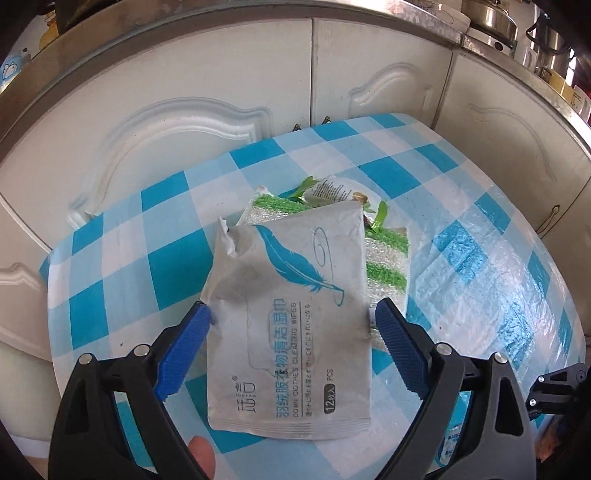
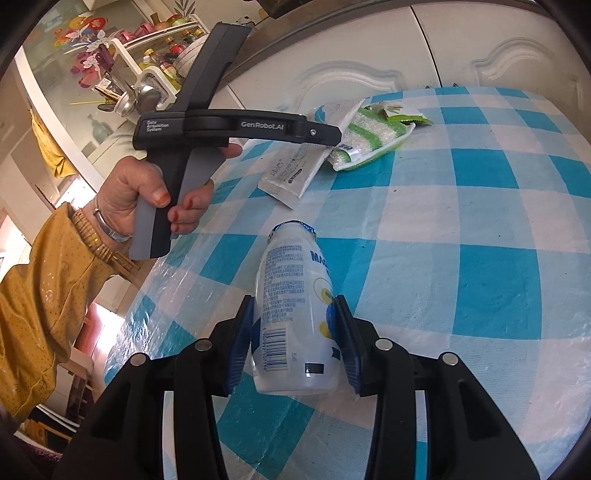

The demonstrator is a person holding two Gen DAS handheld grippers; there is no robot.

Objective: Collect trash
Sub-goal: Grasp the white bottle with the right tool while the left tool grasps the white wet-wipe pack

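A grey wet-wipes packet (image 1: 291, 295) with a blue feather print lies on the blue-and-white checked tablecloth (image 1: 147, 266). My left gripper (image 1: 291, 314) stands open astride its lower half, with a blue pad at each side edge. The packet partly covers a green-striped cloth (image 1: 388, 258), and a crumpled green-and-white wrapper (image 1: 332, 190) lies at the cloth's far end. My right gripper (image 2: 295, 332) is shut on a white plastic bottle (image 2: 291, 288) that has a blue foil cap pointing away. The right wrist view also shows the wipes packet (image 2: 295, 166), the cloth (image 2: 369, 136) and the wrapper (image 2: 402, 114).
White cabinet doors (image 1: 221, 92) stand right behind the table's far edge. Pots (image 1: 491, 18) sit on the counter above. A person's hand (image 2: 147, 192) in a yellow sleeve holds the left tool over the table's left edge. A shelf with jars (image 2: 162, 55) is at the far left.
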